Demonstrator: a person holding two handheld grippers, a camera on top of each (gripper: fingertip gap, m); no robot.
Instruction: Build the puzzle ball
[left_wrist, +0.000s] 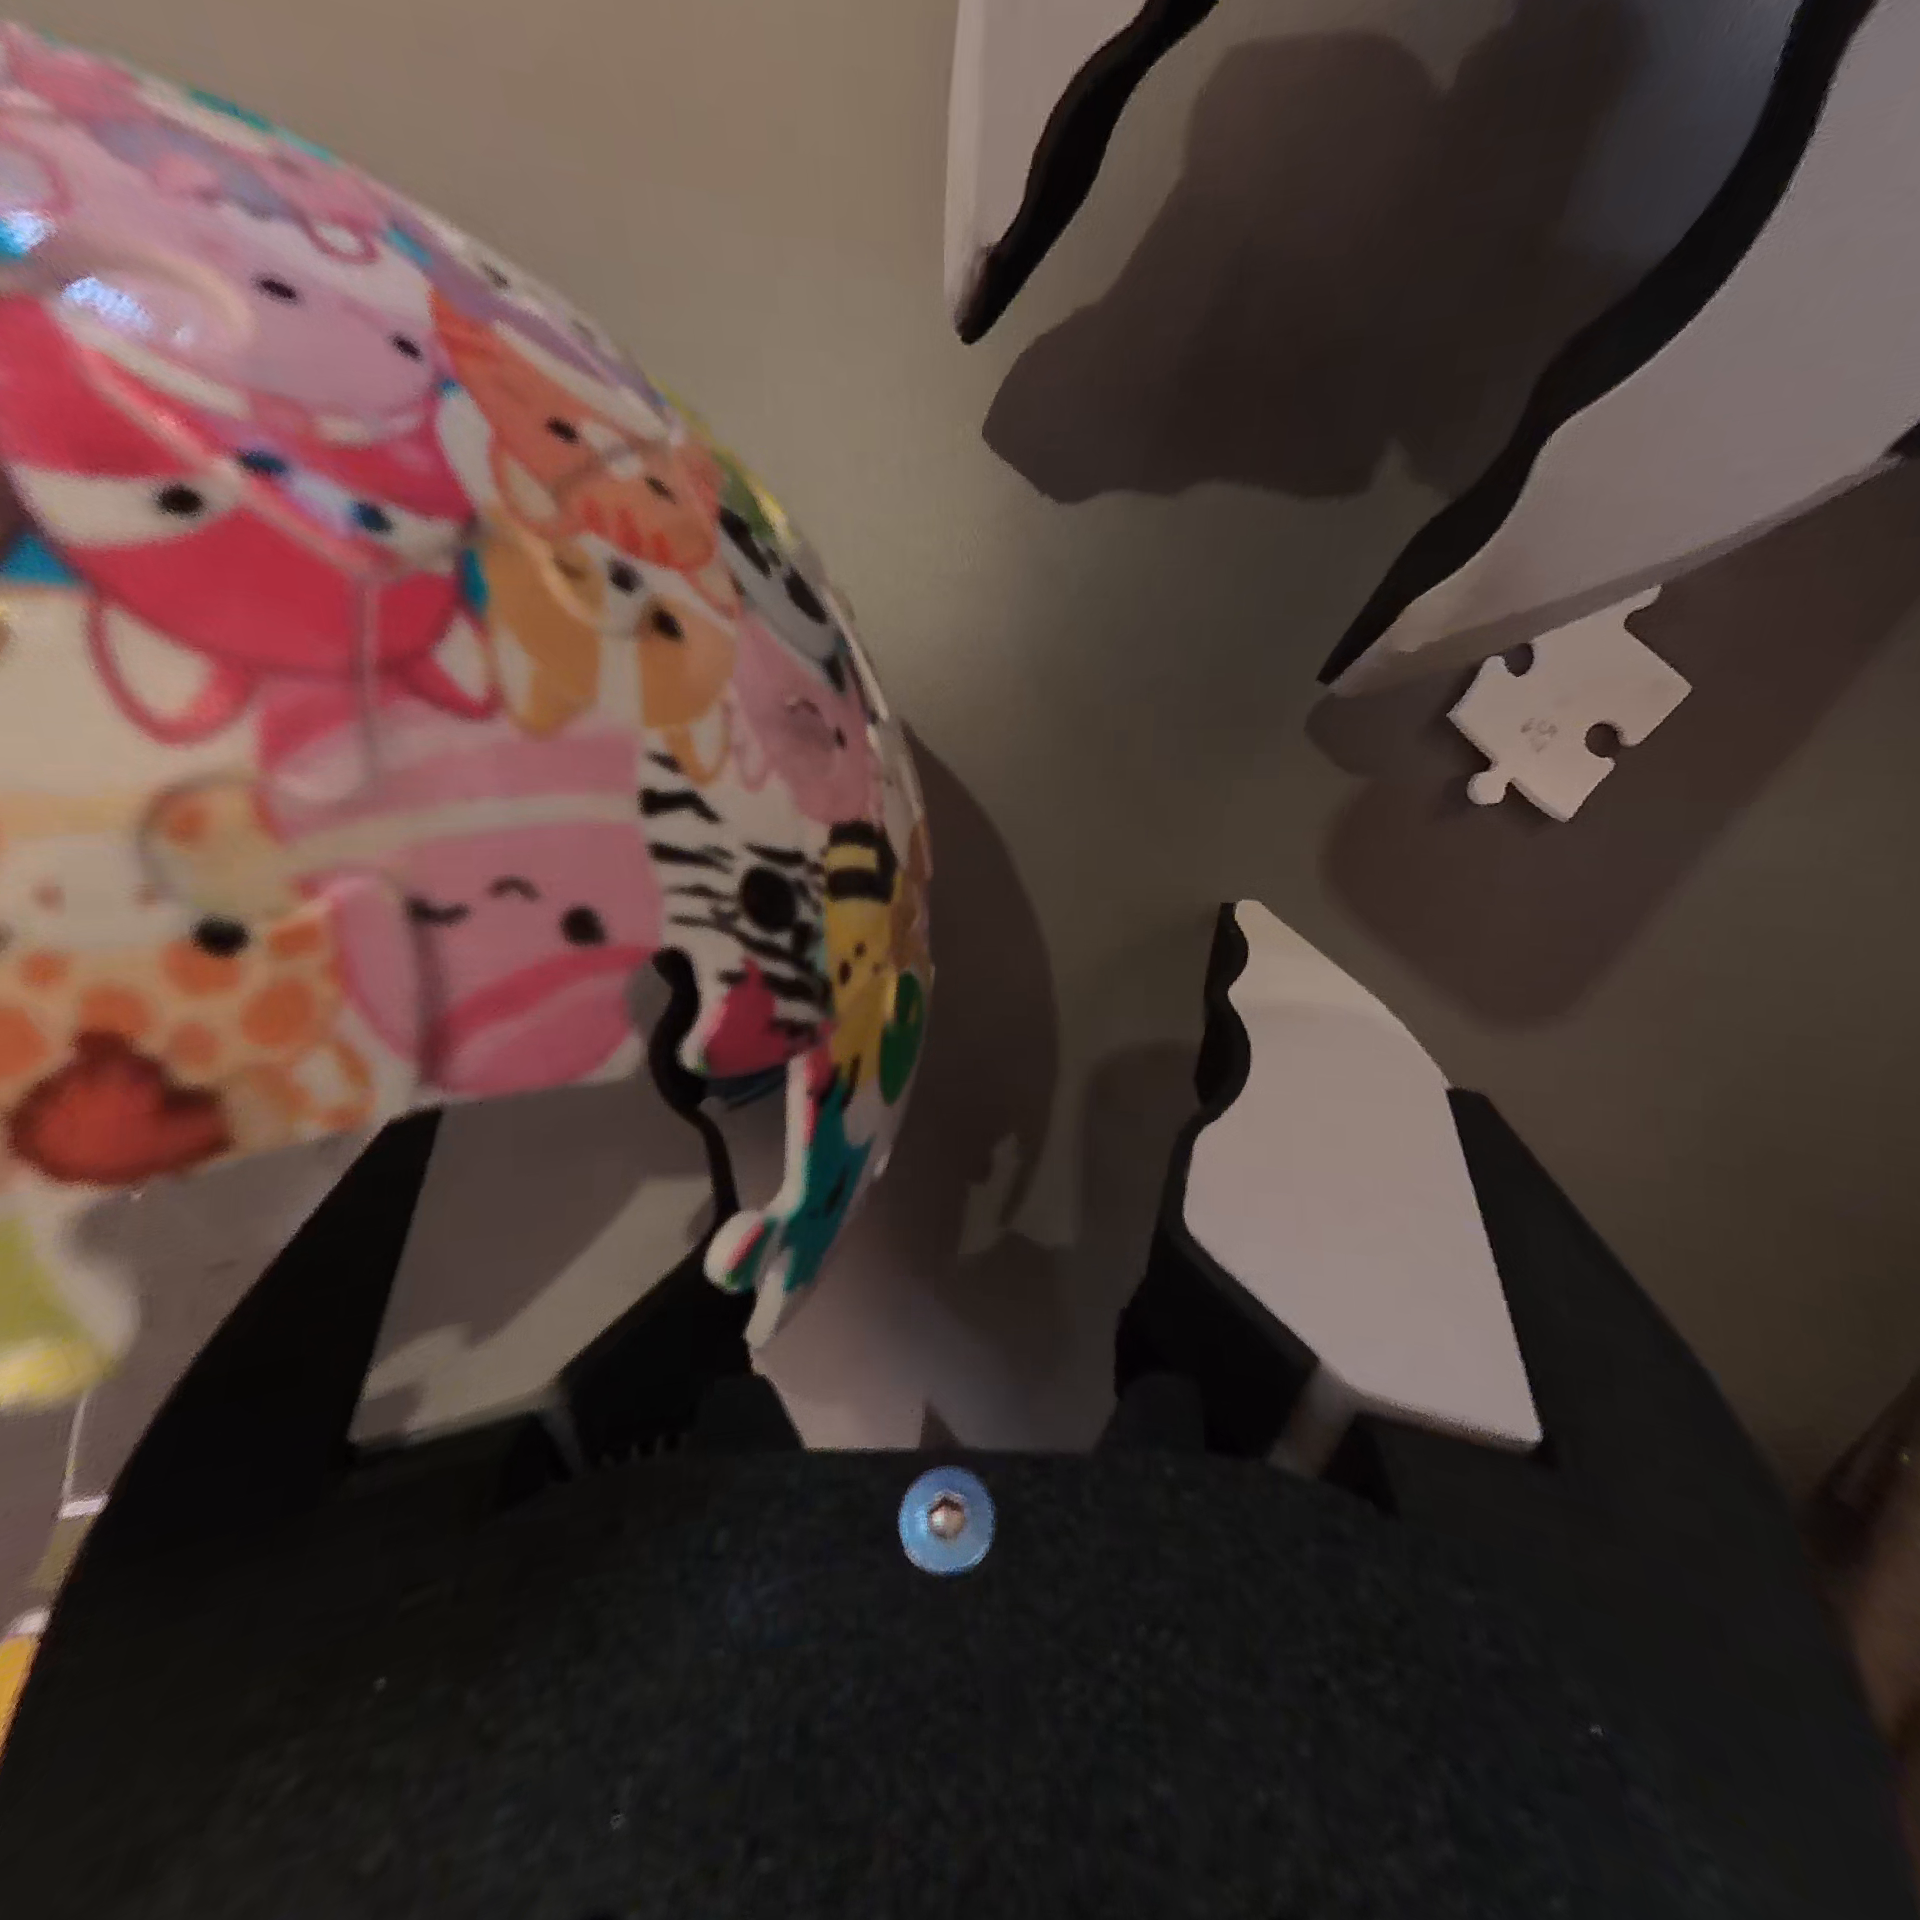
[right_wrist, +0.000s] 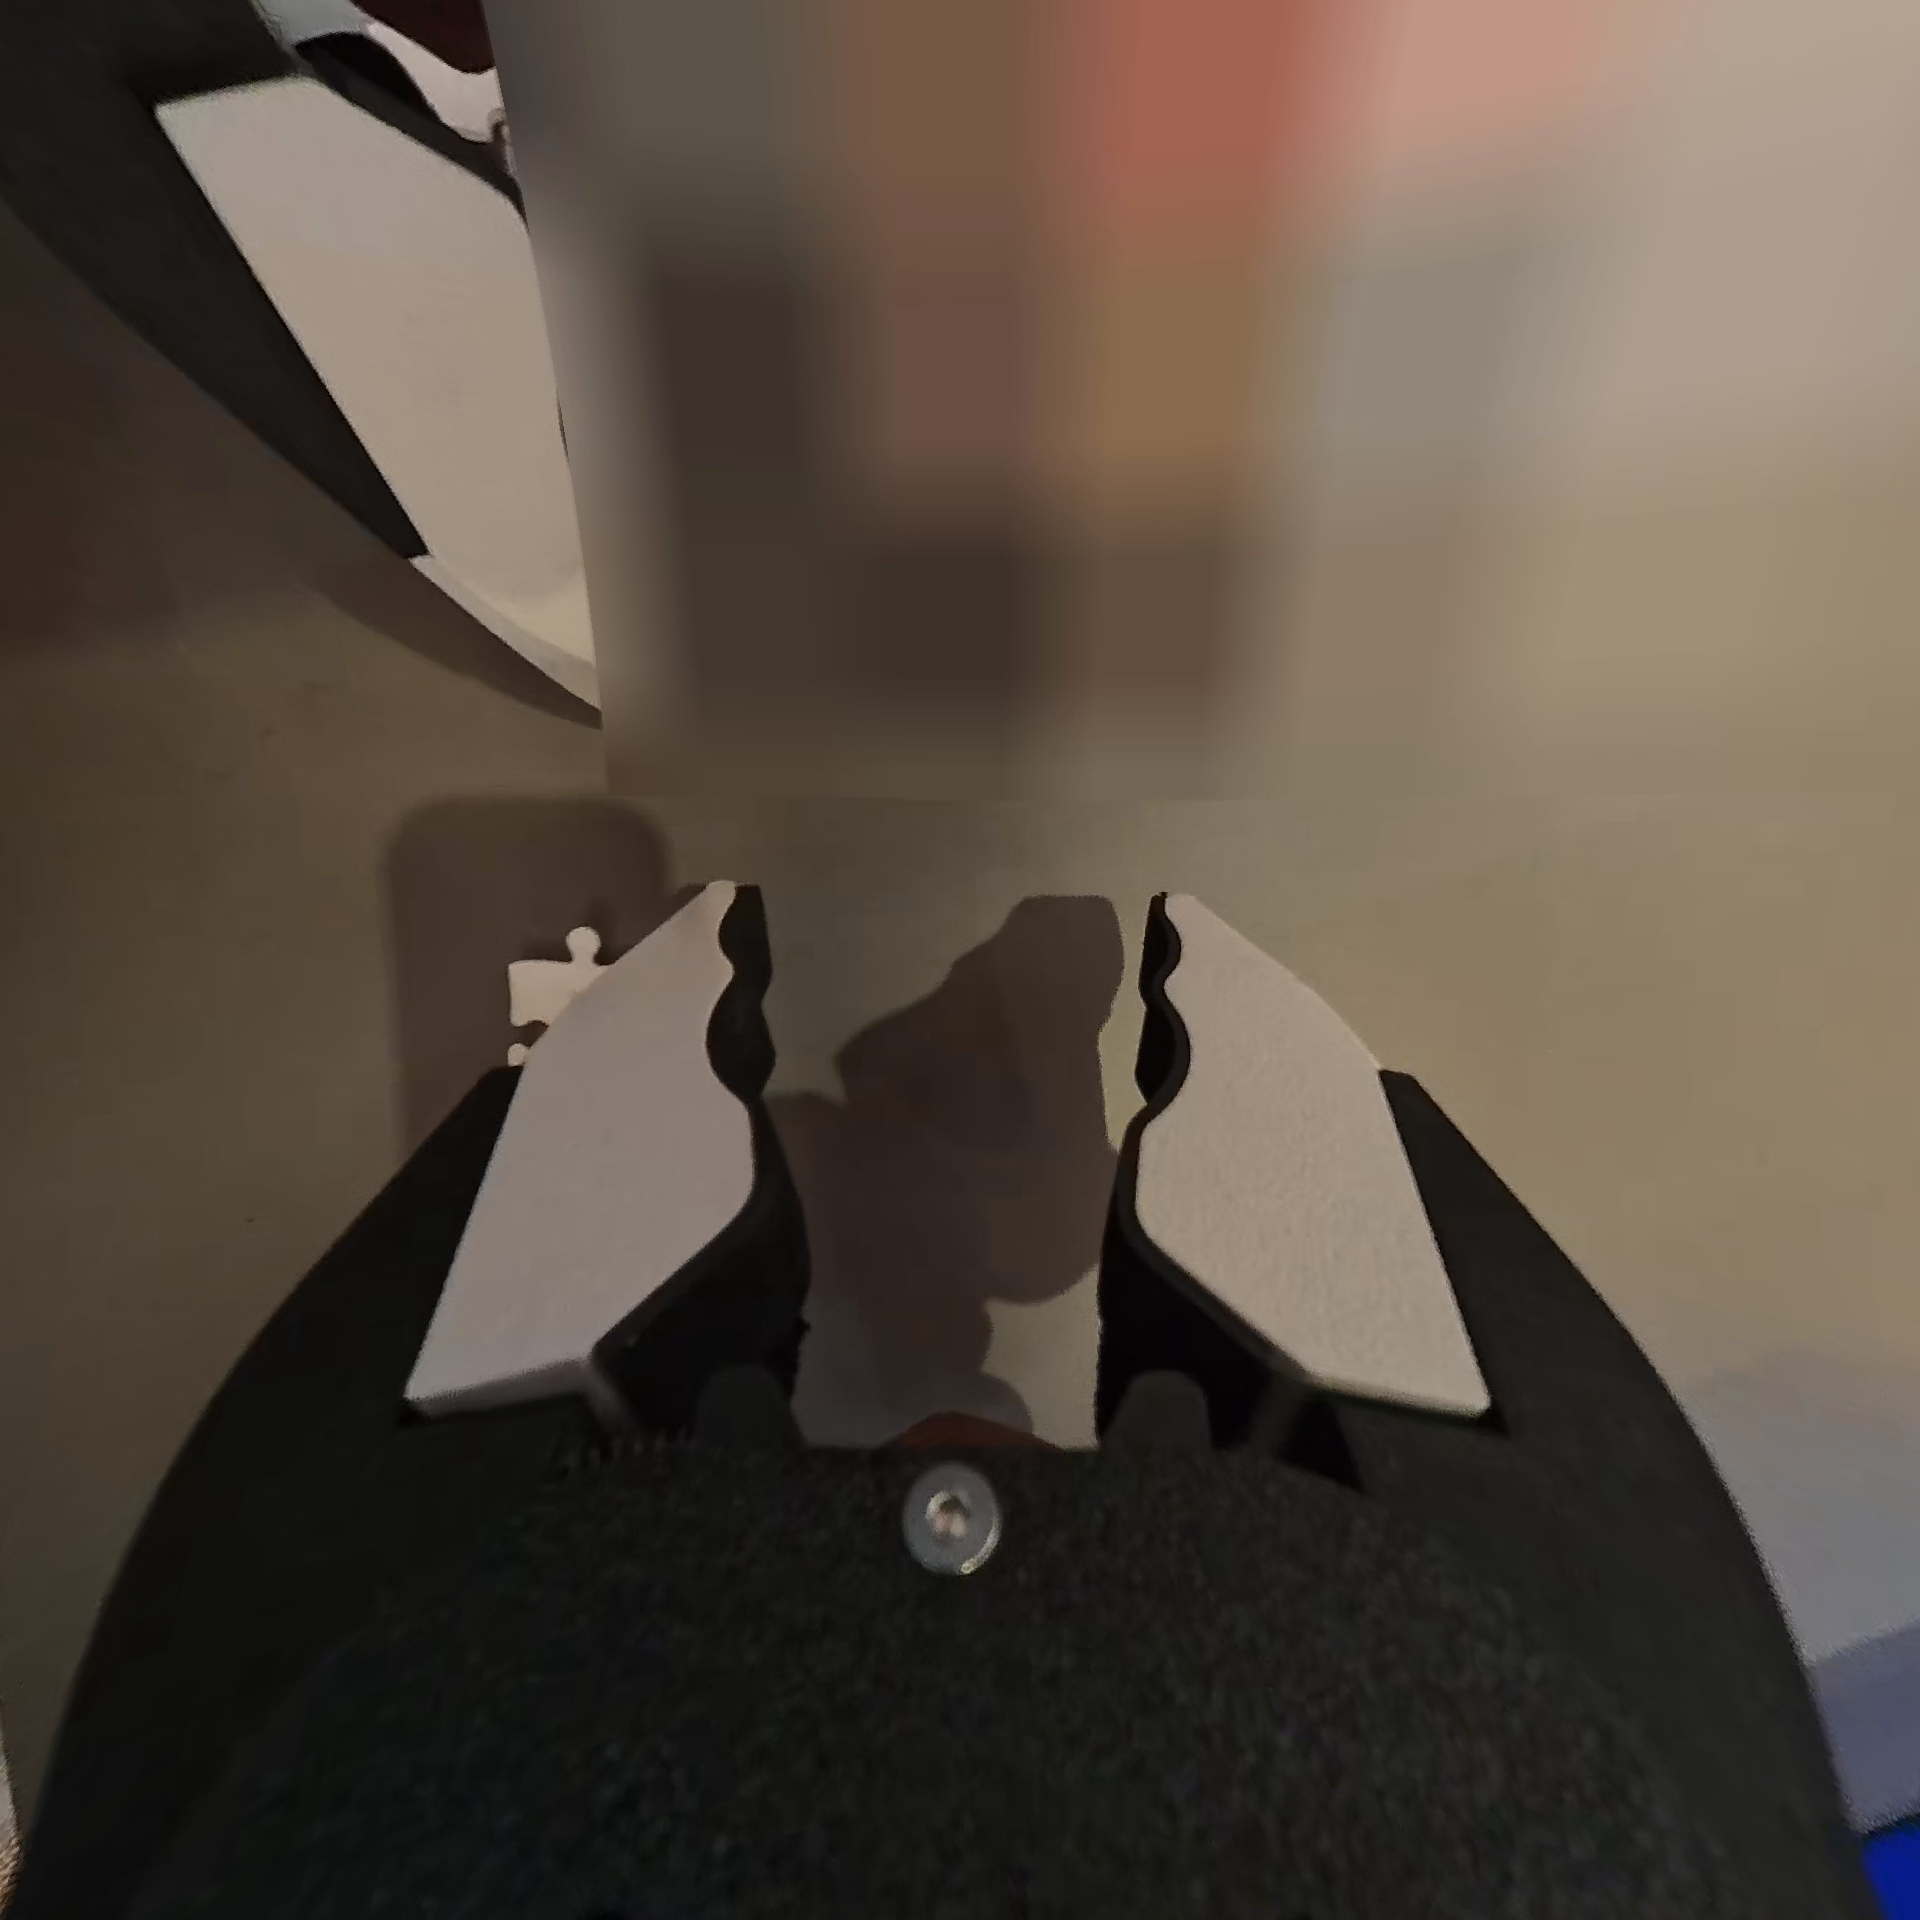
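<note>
steadying the ball (left_wrist: 416, 675) at left with the left gripper (left_wrist: 956, 997), jaws spread around its open edge, maybe touching. loose piece (left_wrist: 1569, 717) on the table (left_wrist: 1039, 156), right; right gripper (right_wrist: 951, 935) agape, empty. next, probably: fetching that piece.

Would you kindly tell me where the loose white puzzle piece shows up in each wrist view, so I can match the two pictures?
Left wrist view: the white puzzle piece lies on the table at right of centre, just below a finger of the right gripper.
Right wrist view: the same piece peeks out at left of centre, partly hidden behind that gripper's own left finger.
Shared landmark: the rounded dark shadow around the piece.
</note>
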